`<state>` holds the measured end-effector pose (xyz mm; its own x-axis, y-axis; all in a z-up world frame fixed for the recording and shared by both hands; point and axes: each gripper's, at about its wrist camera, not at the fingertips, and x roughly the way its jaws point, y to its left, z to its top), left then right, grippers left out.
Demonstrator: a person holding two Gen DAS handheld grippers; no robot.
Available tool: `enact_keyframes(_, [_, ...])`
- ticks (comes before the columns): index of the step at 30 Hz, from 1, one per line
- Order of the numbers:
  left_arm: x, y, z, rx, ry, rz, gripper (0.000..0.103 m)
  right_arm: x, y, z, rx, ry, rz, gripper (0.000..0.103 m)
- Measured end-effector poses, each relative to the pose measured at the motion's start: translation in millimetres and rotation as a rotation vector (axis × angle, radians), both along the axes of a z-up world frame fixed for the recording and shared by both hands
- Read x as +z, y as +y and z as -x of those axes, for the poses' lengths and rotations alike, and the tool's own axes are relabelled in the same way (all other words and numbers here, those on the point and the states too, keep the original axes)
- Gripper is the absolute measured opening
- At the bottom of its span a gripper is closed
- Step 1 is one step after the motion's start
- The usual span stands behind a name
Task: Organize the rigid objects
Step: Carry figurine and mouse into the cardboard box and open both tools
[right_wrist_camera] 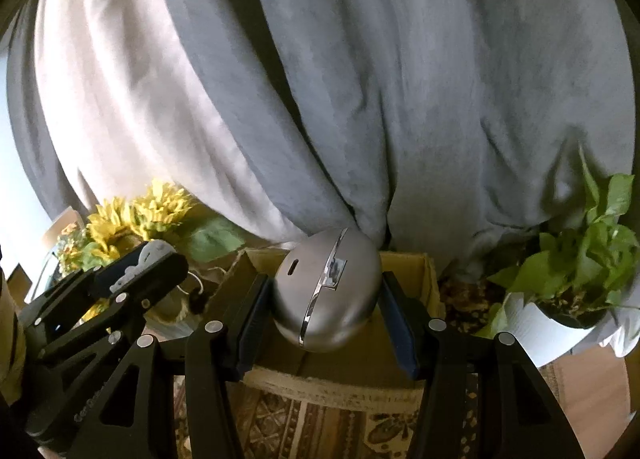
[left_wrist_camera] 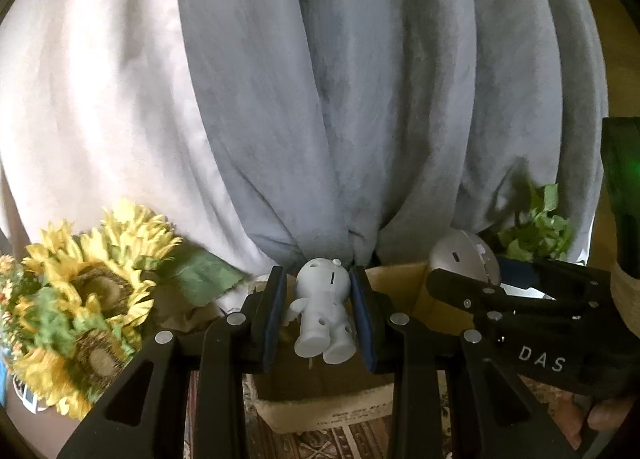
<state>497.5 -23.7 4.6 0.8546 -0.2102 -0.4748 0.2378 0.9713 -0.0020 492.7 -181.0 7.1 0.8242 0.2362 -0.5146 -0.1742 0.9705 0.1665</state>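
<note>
Figurine: small white figure [left_wrist_camera: 323, 309], clamped by the trunk between the blue pads, head away from the camera, feet toward it, clear of any surface
Silver case: egg-shaped metallic shell [right_wrist_camera: 327, 291] with chrome seam and one slot, pinched across its width, tilted, also carried in the air
Left gripper [left_wrist_camera: 320, 315]: closed tight on the figurine, pads pressing both flanks
Right gripper [right_wrist_camera: 326, 313]: partly closed, gripping the silver case; contact at the right pad less clear, so grip judged fair, not certain
Cardboard box [right_wrist_camera: 404, 267]: open-topped, directly below and beyond both loads, resting on a patterned rug [right_wrist_camera: 312, 427]
Surroundings: grey curtain [left_wrist_camera: 360, 99] behind the box; sunflowers [left_wrist_camera: 92, 291] to the left; potted green plant [right_wrist_camera: 580, 259] to the right; dark green bottle [left_wrist_camera: 622, 187] at the far right edge of the left view
Step in hand: transport, judged; both items held above the box mouth, neither yet deposited
Next move: lower each load inside the box walls, release only once low; keep the two grippers apart, since they sit just beside each other
Risk: smooth rounded case likely to slip or roll on release; figurine light, likely to topple
</note>
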Motion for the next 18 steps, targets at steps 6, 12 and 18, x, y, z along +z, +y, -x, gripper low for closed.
enact_keyframes(6, [-20,-5,-37,-0.001,0.093,-0.01,0.032,-17,-5,-29,-0.002,0.066,0.005,0.055])
enact_keyframes(12, [-44,-8,-61,0.002,0.176,-0.033,0.032,-39,-6,-55,0.0,0.138,0.012,0.055])
enact_keyframes(18, [-64,-13,-77,0.007,0.251,-0.075,0.032,-60,-6,-74,0.004,0.211,0.021,0.055])
